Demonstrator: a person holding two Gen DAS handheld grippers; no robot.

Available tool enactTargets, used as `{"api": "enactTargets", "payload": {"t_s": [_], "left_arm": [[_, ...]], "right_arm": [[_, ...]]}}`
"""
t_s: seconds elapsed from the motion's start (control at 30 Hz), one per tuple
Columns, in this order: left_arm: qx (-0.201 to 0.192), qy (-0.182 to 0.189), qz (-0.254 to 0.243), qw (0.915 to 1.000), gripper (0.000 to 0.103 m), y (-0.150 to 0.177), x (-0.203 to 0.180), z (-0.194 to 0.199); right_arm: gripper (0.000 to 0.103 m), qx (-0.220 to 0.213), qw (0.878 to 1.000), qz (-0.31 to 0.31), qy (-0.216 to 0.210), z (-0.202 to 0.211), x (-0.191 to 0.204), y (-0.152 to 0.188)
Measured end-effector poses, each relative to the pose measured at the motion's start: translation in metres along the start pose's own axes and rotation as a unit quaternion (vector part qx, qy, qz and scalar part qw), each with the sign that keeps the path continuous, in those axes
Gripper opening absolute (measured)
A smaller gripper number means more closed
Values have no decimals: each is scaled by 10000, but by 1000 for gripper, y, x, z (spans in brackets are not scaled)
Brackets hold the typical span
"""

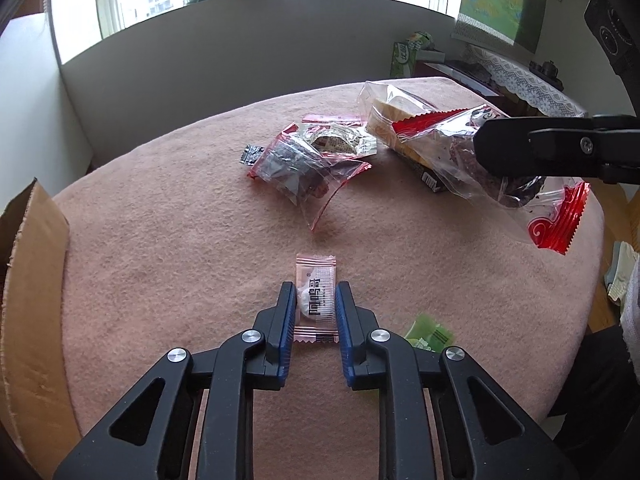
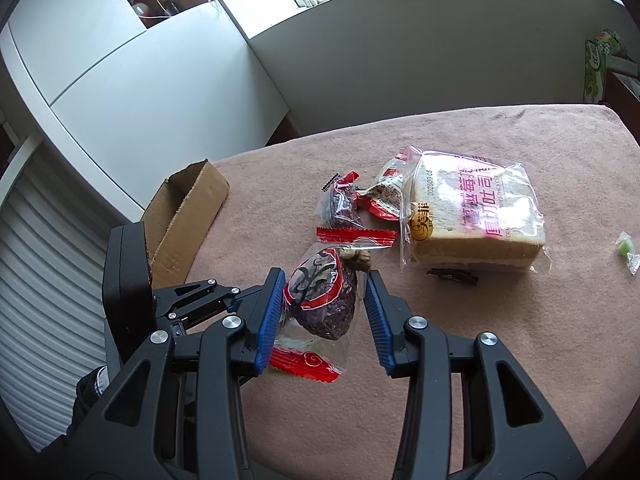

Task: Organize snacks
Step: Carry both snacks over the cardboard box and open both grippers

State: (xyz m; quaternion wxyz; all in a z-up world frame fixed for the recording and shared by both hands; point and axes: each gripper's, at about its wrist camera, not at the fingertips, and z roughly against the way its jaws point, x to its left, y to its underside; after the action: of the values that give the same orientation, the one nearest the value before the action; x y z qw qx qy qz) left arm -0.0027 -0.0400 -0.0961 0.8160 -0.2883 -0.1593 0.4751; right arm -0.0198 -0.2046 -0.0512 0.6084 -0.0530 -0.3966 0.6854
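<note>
My left gripper (image 1: pixel 315 292) is shut on a small pink-edged candy packet (image 1: pixel 315 296) at the near middle of the pink tablecloth (image 1: pixel 180 248). My right gripper (image 2: pixel 326 280) is shut on a clear, red-edged bag of dark snack (image 2: pixel 322 300) and holds it above the table; the same bag (image 1: pixel 480 160) hangs from the right gripper's body in the left wrist view. A wrapped bread loaf (image 2: pixel 476 216) and two smaller red-edged snack bags (image 2: pixel 340 208) lie in the middle of the table.
An open cardboard box (image 2: pixel 180 220) stands at the table's left edge and shows in the left wrist view (image 1: pixel 32 300). A green candy (image 2: pixel 626 250) lies at the right; it also shows in the left wrist view (image 1: pixel 428 332). A dark wrapper (image 2: pixel 452 276) lies by the loaf.
</note>
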Motion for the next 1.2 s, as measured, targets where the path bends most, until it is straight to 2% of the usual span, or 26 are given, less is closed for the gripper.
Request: {"api": "enactTargets", "payload": {"t_s": [0.27, 0.43, 0.63, 0.9, 1.0, 1.07, 1.13, 1.17, 1.2], "left_arm": [[-567, -118, 390, 9976, 18, 0, 22, 49], [-1050, -231, 845, 9906, 18, 12, 59, 82], [-1500, -699, 1026, 9809, 18, 28, 94, 127], [-1656, -1260, 1693, 9634, 18, 62, 155, 149], [-1589, -1538, 1844, 9577, 18, 71, 170, 150], [-1545, -1550, 1970, 9557, 18, 73, 179, 148], [-1519, -1692, 2016, 9527, 19, 74, 184, 147], [-1522, -1736, 2038, 9514, 19, 75, 185, 147], [-1531, -1761, 2089, 9497, 19, 75, 187, 148]], "right_arm": [[42, -265, 9992, 209, -201, 1, 37, -23], [42, -354, 9979, 445, -314, -11, 73, -37], [42, -185, 9955, 775, -520, -43, 123, -41], [42, 14, 9890, 1262, -766, -86, 188, -42], [43, 66, 9868, 1439, -734, -104, 206, -44], [43, 125, 9856, 1518, -731, -115, 216, -44], [45, 141, 9846, 1588, -724, -124, 222, -42], [53, 150, 9843, 1609, -713, -126, 221, -42], [66, 155, 9842, 1602, -732, -128, 222, -41]]}}
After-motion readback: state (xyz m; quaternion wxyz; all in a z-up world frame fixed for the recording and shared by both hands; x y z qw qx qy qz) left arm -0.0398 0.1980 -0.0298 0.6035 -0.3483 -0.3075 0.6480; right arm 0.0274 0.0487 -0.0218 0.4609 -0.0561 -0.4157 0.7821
